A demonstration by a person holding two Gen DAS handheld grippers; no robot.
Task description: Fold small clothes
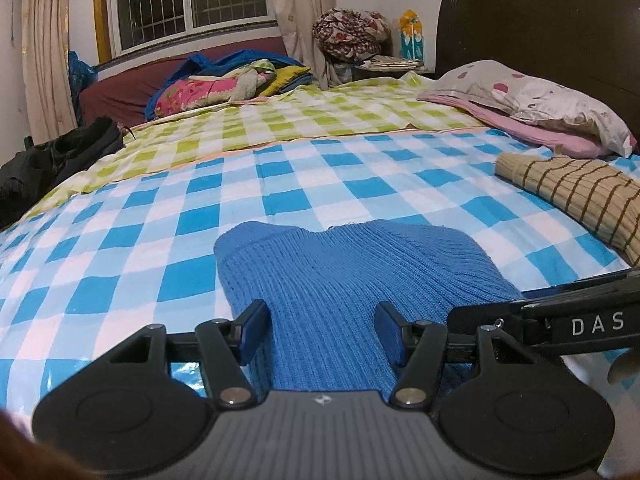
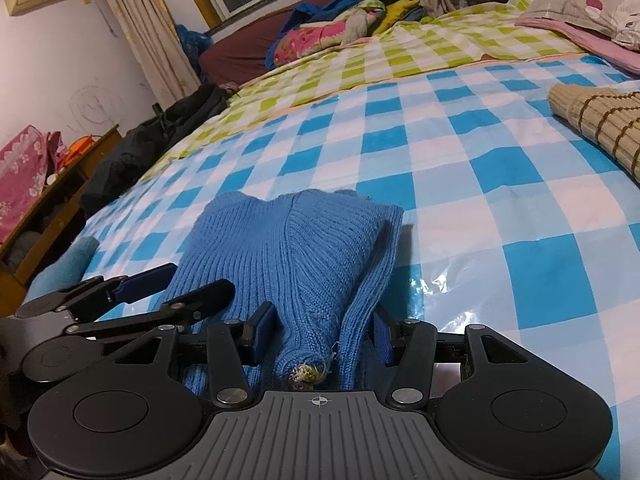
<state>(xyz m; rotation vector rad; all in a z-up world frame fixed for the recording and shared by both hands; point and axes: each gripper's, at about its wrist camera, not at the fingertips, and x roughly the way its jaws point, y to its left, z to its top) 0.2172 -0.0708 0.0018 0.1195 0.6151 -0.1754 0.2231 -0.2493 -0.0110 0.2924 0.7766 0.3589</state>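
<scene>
A small blue knit garment [image 1: 340, 276] lies folded on the blue checked bed cover; it also shows in the right wrist view [image 2: 304, 256]. My left gripper [image 1: 322, 320] is open, its fingers low on either side of the garment's near edge. My right gripper [image 2: 322, 332] is open too, straddling the garment's near end, where a frayed cuff [image 2: 308, 374] sits between the fingers. The left gripper shows in the right wrist view [image 2: 176, 290] at the garment's left side. The right gripper's arm shows at the right of the left wrist view [image 1: 560, 320].
A beige striped knit [image 1: 576, 192] lies on the bed to the right. Pillows [image 1: 532, 100] sit at the headboard. Dark clothing [image 1: 52, 160] lies at the bed's left edge. A heap of bedding [image 1: 224, 84] lies beyond the green checked cover.
</scene>
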